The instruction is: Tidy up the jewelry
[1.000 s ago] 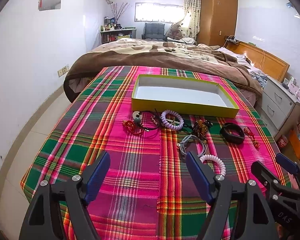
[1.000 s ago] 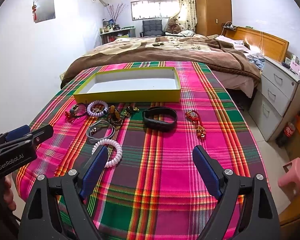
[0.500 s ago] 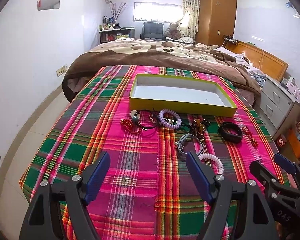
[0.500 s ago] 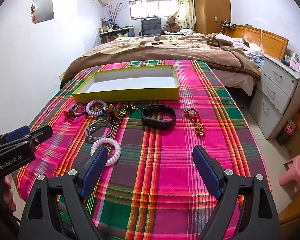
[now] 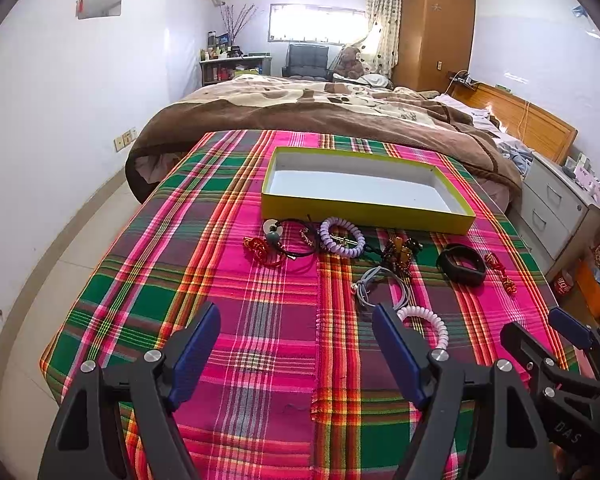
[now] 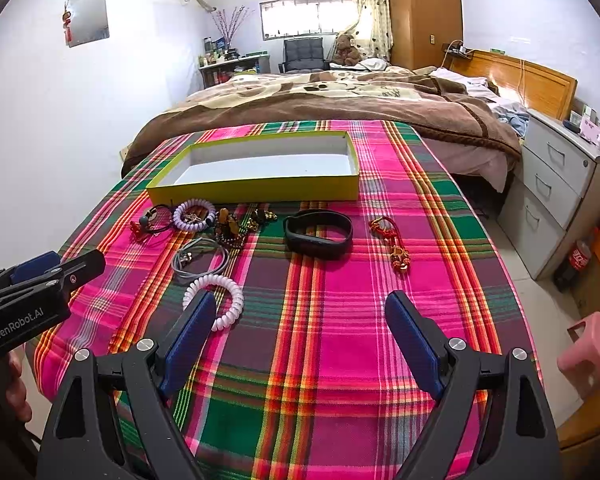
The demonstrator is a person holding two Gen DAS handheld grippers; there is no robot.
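Your left wrist view sits low at the near edge of the plaid cloth (image 5: pixel 260 280), facing 12 o'clock toward the yellow box (image 5: pixel 364 216). Your right wrist view looks the same way from further right; both share box (image 6: pixel 256 190), cloth and bed (image 6: pixel 340 96).

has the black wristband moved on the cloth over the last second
No. The black wristband sits on the same green check near the yellow box; only the camera shifted.

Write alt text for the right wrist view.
An open hand-held gripper hovers over a plaid cloth strewn with bracelets, a white coil nearest its left finger. Behind them sits an empty yellow tray.
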